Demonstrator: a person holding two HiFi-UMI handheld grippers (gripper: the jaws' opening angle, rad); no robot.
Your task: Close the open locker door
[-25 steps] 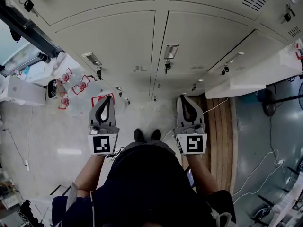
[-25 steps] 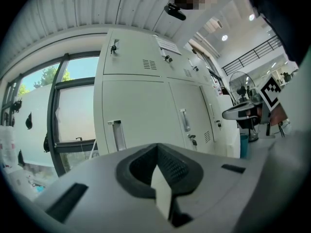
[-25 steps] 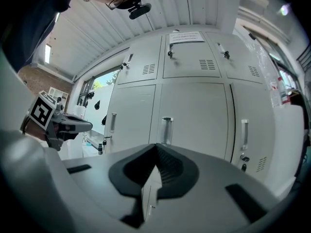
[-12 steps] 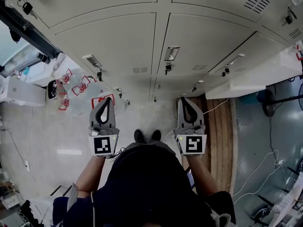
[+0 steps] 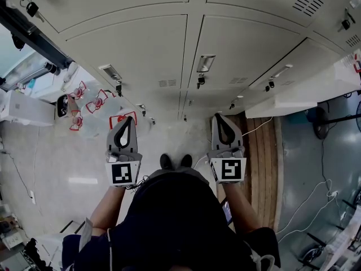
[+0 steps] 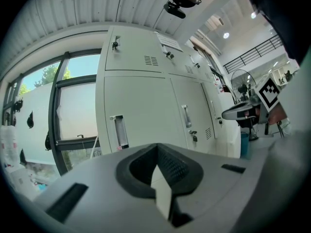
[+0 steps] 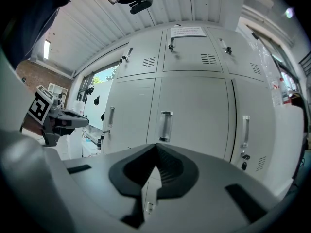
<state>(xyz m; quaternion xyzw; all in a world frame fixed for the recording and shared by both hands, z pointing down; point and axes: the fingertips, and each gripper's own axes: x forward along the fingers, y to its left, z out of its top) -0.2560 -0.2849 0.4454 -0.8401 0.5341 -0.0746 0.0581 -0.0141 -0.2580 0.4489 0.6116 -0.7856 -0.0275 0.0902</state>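
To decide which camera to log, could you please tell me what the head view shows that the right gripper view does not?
Head view only: the person's shoes, a wooden floor strip and red-framed items on the floor. Right gripper view only: a paper notice on an upper locker. Both: the grey locker doors, the left gripper and the right gripper, both shut and empty.

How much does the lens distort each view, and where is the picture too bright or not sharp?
Head view: the lockers bend into arcs, with glare on the floor. Left gripper view: black round border, the window bright, the left gripper slightly soft up close. Right gripper view: same border, the lockers bulging but sharp.
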